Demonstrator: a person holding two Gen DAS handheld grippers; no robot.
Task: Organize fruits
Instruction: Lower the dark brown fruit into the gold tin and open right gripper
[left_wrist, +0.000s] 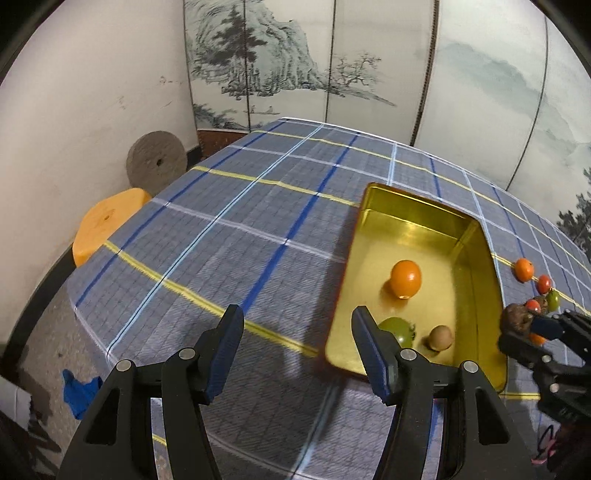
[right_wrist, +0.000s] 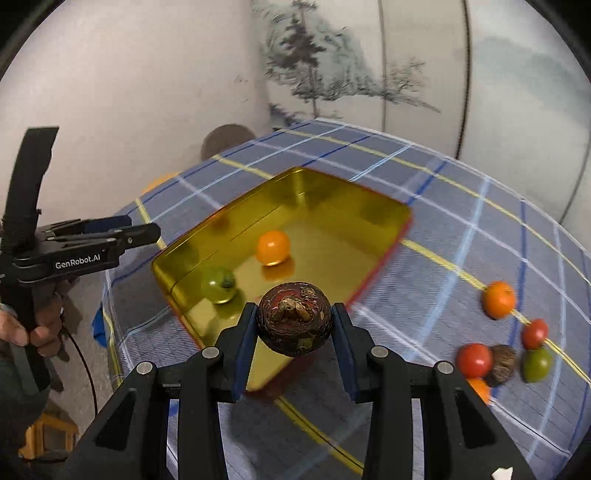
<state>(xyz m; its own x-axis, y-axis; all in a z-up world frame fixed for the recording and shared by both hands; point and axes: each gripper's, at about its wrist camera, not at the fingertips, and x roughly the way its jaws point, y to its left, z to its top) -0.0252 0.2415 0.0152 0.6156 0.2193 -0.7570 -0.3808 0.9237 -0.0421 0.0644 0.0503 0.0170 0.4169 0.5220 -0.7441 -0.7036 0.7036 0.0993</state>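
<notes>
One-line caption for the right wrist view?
Right gripper carries a dark brown fruit toward the gold tin holding orange and green fruits.

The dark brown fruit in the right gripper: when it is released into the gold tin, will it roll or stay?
The dark brown fruit looks round, so it will probably roll a little on the smooth floor of the gold tin. The tin's walls should stop it. Its rough, flaky skin probably gives the right gripper a firm, non-slippery hold.
</notes>
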